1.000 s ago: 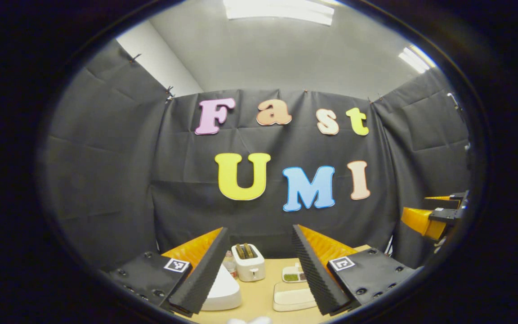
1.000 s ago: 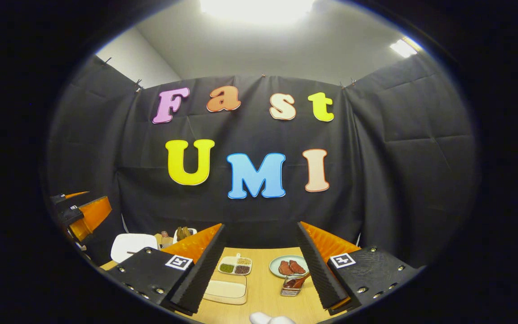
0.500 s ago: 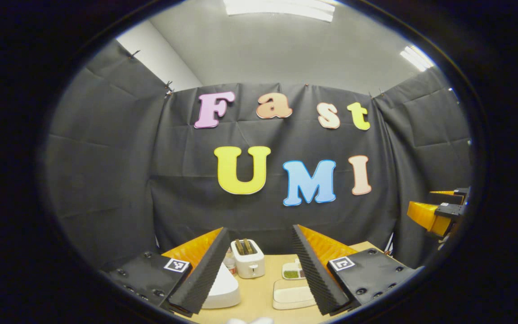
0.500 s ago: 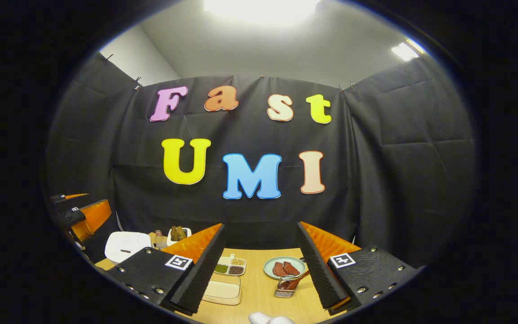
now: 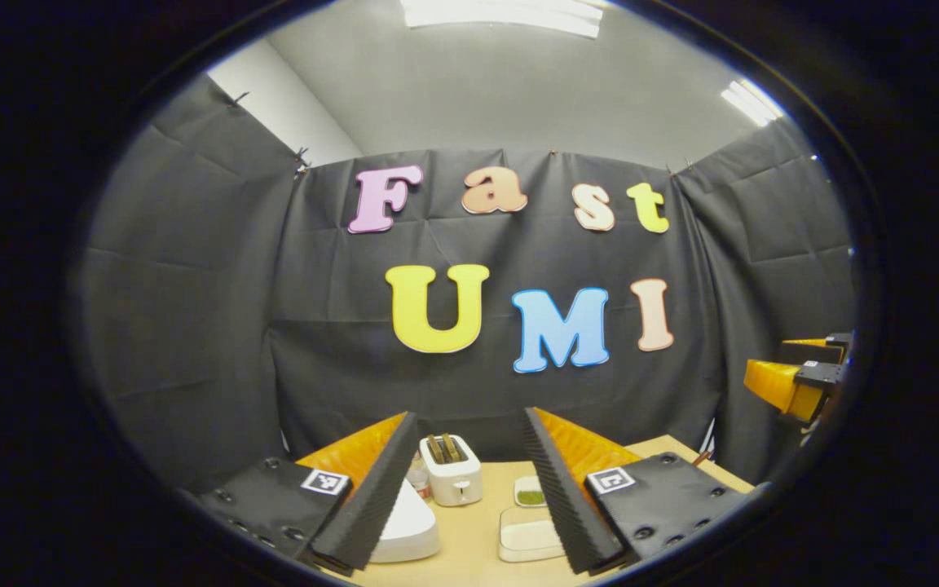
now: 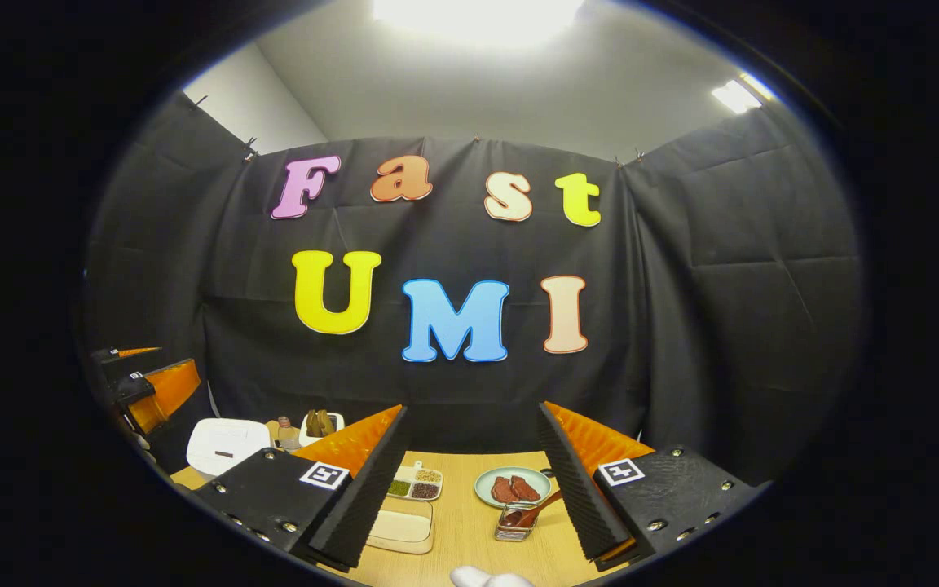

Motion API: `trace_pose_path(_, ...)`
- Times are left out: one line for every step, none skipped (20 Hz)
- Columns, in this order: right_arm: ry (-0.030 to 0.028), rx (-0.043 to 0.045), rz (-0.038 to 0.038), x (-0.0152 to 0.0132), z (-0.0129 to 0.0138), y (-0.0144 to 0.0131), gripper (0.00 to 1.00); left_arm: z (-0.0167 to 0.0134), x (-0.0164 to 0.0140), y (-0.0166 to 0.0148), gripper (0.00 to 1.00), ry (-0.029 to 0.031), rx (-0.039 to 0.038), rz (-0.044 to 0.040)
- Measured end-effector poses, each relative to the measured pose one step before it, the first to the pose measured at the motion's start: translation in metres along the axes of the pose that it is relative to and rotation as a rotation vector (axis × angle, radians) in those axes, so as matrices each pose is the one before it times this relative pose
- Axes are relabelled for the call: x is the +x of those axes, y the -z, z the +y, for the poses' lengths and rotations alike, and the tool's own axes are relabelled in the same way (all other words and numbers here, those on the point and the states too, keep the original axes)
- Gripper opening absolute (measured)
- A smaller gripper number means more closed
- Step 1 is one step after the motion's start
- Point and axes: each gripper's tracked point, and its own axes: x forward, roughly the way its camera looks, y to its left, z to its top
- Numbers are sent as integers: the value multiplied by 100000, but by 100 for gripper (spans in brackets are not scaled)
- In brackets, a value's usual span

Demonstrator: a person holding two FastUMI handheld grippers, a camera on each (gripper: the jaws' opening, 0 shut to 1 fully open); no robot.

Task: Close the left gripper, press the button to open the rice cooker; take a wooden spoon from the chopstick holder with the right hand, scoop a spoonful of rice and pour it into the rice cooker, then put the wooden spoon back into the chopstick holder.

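- Left gripper (image 5: 463, 487) is spread wide and holding nothing, hanging above the surface (image 5: 469, 534). The task wants it pressed together before it pokes the button, so that's not done yet.
- Right gripper (image 6: 471, 481) is spread apart too, empty, also up in the air.
- What changed over the last second: pretty much just drift. In the left gripper view the toaster (image 5: 452, 470) and the rice cooker (image 5: 404, 522) have slid a bit to the left, and the other gripper has moved further out to the right edge. Looks to me like aiming, not acting yet.
- Rice cooker: white, lid down, just past the left gripper's left finger, so nearly lined up. In the right gripper view it sits off to the far left.
- Chopstick holder (image 6: 516, 523) sits between the right gripper's fingers, wooden spoon (image 6: 536, 510) leaning out of it, untouched.
- A shallow cream dish (image 6: 401, 527) is nearer, and behind it a divided tray (image 6: 412, 484) of grains and a plate (image 6: 495, 477) with something reddish on it.
- Farthest back, the toaster by the wall.
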Motion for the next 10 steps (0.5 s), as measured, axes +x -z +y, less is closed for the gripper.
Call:
trace_pose_path(461,-29,35,16,7,-73,95,-144,-2,94,64,363,76,459)
trace_pose_path(28,-162,-285,-13,-112,-39,95,488,344,334,50,-1002,469,327)
trace_pose_path(139,-160,-41,4,56,-25,95,693,159,-65,36,-2330,967,141)
trace_pose_path(54,-196,-168,27,21,57,95,676,-7,217,22,-1937,-517,654)
trace_pose_path(309,-338,-195,34,-66,-126,95,-101,500,290,8,-148,-1117,1054)
trace_pose_path(298,-382,63,64,-19,-1,95,1,231,680,8,775,-743,2005)
trace_pose_path(248,-182,-8,115,8,-19,95,347,563,528,8,-219,-399,1807)
trace_pose_path(406,-23,250,18,-6,0,95,1068,652,560,8,-1324,-33,1139)
trace_pose_path(216,-41,389,33,-22,121,95,1043,866,467,8,-1891,95,670)
trace_pose_path(397,-241,456,26,-41,166,95,1131,1148,968,8,-1877,-168,1708)
